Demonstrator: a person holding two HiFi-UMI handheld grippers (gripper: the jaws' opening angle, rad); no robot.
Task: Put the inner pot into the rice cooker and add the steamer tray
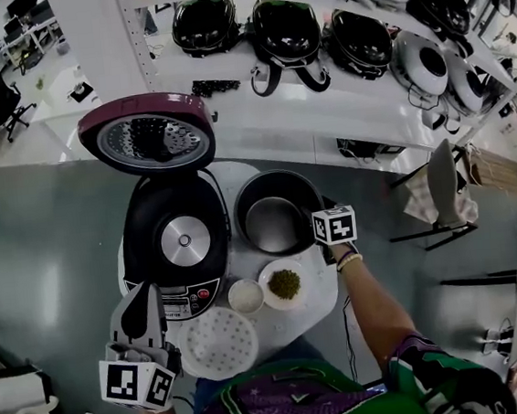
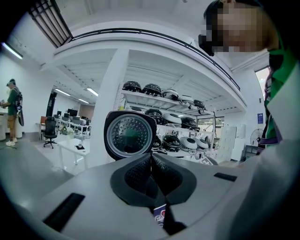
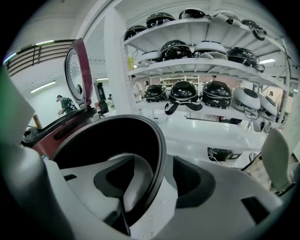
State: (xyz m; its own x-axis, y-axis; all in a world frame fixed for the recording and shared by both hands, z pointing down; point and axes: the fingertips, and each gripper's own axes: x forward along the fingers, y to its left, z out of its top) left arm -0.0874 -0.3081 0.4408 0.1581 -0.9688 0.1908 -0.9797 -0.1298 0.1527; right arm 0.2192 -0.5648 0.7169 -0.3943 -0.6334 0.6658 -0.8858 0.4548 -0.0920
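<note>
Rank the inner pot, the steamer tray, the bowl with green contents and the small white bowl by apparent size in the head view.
1. inner pot, only slightly wider than the tray; its rim stands nearer the camera, so that is unsure.
2. steamer tray.
3. bowl with green contents.
4. small white bowl.

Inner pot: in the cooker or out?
Out. The inner pot stands on the table beside the open rice cooker, whose cavity shows a bare heating plate. The right gripper straddles its rim, jaws open.
</note>
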